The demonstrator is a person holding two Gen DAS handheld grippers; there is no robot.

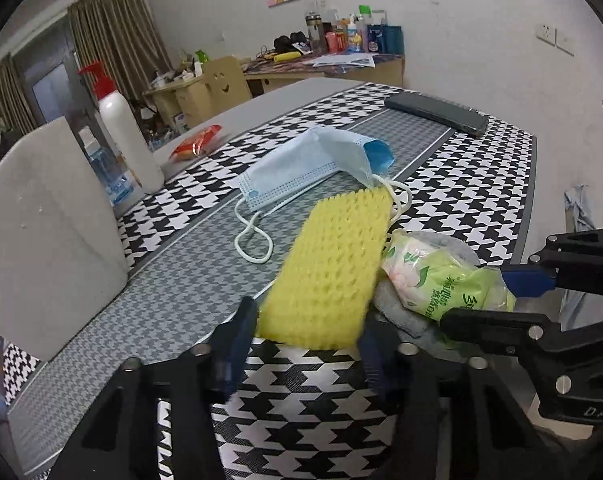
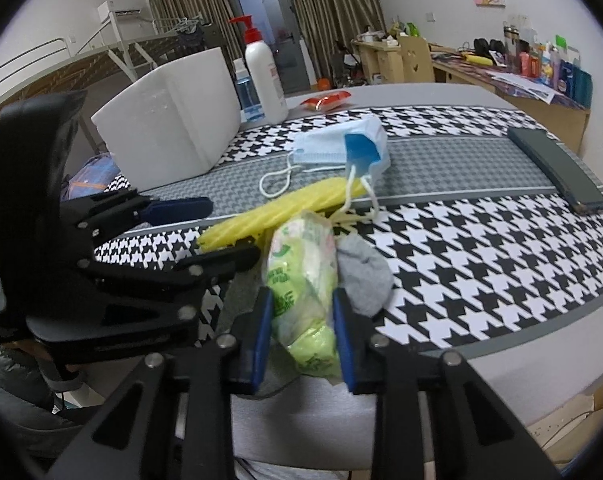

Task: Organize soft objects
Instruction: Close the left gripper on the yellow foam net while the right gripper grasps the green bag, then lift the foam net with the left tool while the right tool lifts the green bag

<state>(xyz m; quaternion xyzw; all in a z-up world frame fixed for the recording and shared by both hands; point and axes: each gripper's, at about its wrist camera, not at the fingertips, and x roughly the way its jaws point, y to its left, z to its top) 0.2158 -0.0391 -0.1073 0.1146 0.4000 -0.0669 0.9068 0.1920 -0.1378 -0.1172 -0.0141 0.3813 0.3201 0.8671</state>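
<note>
A yellow bumpy sponge (image 1: 333, 264) lies on the houndstooth mat, its far end over a strap of the blue face mask (image 1: 313, 160). My left gripper (image 1: 307, 328) has its blue pads against the two long sides of the sponge's near end. In the right wrist view the sponge (image 2: 285, 204) shows edge-on, with the left gripper (image 2: 213, 232) at its end. My right gripper (image 2: 301, 320) is shut on a green tissue pack (image 2: 301, 264), which rests on a grey sock (image 2: 365, 276). The pack (image 1: 441, 276) and right gripper (image 1: 497, 300) sit just right of the sponge.
A white foam box (image 1: 49, 232) stands at the left, with a white pump bottle (image 1: 129, 140) and a blue-labelled bottle behind it. A red snack packet (image 1: 195, 142) lies farther back. A dark phone (image 1: 437, 114) lies at the far right of the mat. The table's edge runs below the grippers.
</note>
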